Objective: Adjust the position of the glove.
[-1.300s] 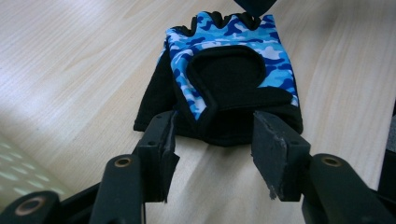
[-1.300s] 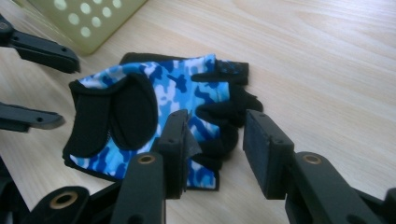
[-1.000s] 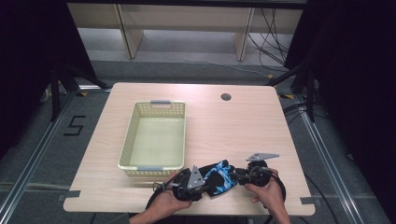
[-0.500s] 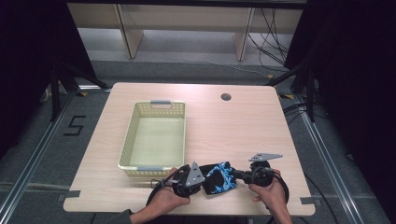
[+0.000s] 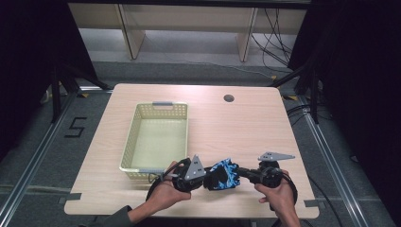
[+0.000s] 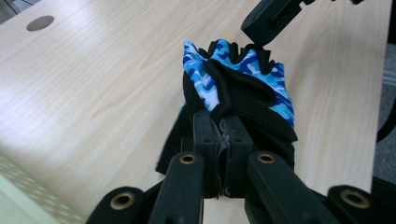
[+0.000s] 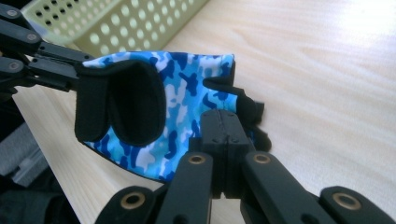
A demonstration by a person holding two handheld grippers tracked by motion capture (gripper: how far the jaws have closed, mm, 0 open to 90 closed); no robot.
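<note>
A blue camouflage fingerless glove [image 5: 224, 173] with black trim hangs between both grippers near the table's front edge. My left gripper [image 5: 204, 179] is shut on the glove's [image 6: 243, 84] black cuff end, its jaws pressed together in the left gripper view [image 6: 219, 135]. My right gripper [image 5: 238, 171] is shut on the finger end of the glove [image 7: 187, 93], jaws closed in the right gripper view [image 7: 227, 128]. The glove is held just above the wood, stretched between the two grippers.
A pale yellow perforated basket [image 5: 127, 146] stands to the left, its front rim close to my left hand; its wall [image 7: 130, 23] shows behind the glove. A round cable hole [image 5: 229, 98] lies at the table's far side. The table's front edge is close below my hands.
Both hands shifted slightly with the glove still between them; the glove sits a little more upright and bunched than a second ago.
</note>
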